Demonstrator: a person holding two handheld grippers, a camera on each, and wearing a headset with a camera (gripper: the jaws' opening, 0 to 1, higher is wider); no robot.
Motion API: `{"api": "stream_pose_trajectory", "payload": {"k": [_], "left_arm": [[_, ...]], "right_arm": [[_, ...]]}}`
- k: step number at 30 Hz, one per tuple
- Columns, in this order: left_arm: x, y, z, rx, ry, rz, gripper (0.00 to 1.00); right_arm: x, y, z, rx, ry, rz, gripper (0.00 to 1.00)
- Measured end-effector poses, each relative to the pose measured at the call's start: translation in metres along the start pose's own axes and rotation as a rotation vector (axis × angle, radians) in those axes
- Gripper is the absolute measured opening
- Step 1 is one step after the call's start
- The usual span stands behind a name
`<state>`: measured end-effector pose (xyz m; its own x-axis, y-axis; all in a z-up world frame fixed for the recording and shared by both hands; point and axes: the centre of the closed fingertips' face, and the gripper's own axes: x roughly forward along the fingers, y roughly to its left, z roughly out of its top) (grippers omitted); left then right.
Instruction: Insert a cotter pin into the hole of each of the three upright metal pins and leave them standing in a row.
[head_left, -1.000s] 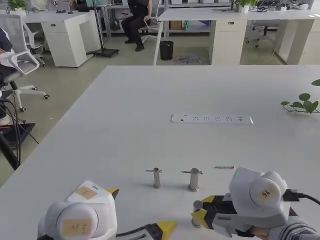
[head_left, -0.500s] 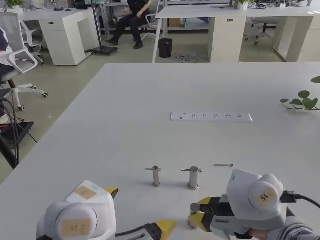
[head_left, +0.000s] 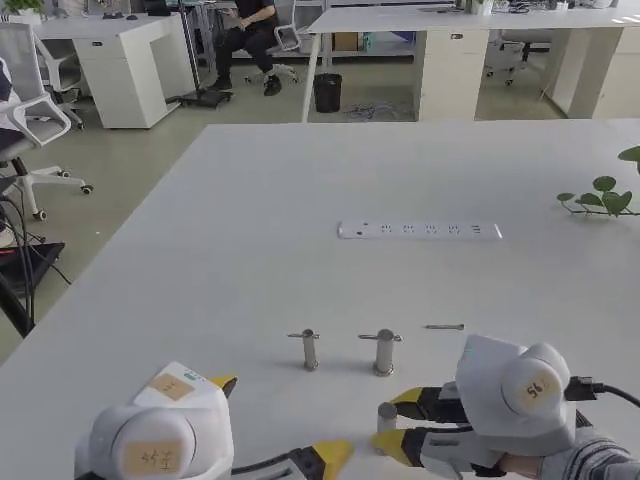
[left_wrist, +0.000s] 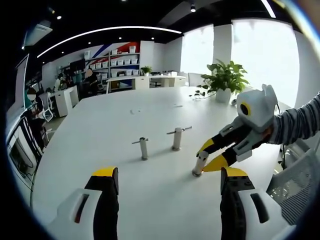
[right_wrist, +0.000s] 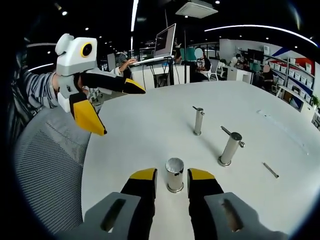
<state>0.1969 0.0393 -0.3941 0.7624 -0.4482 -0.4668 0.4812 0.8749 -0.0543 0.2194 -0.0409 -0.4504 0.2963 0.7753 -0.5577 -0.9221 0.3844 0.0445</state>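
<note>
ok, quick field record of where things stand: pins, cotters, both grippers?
left pin: upright, cotter through it
middle pin: upright, cotter through it
third pin: upright, no cotter visible
loose cotter pin: flat on the table, beyond the middle pin
right gripper: jaws either side of third pin, small gaps showing
left gripper: open, holding nothing
power strip: farther back on the table
</note>
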Motion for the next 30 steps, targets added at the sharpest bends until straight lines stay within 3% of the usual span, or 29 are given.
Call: {"api": "stream_pose_trajectory", "payload": {"k": [5,13,17,22,30], "left_arm": [[0.001,-0.001,-0.002,0.022,0.005,-0.004,0.84],[0.003,-0.003,-0.002,0.012,0.004,-0.013,0.85],[0.003,-0.003,0.000,0.007,-0.001,-0.014,0.86],[0.003,-0.002,0.001,0.004,-0.007,-0.013,0.87],[0.004,0.005,0.002,0.000,-0.011,0.000,0.87]], "right_arm": [[-0.011,-0.001,-0.001,-0.007,0.003,0.010,0.24],[-0.033,-0.027,-0.015,-0.006,0.070,-0.040,0.25],[-0.044,-0.044,-0.017,0.025,0.074,-0.059,0.26],[-0.057,-0.072,-0.018,-0.004,0.123,-0.092,0.26],[-0.062,-0.109,-0.018,-0.032,0.213,-0.129,0.25]]}}
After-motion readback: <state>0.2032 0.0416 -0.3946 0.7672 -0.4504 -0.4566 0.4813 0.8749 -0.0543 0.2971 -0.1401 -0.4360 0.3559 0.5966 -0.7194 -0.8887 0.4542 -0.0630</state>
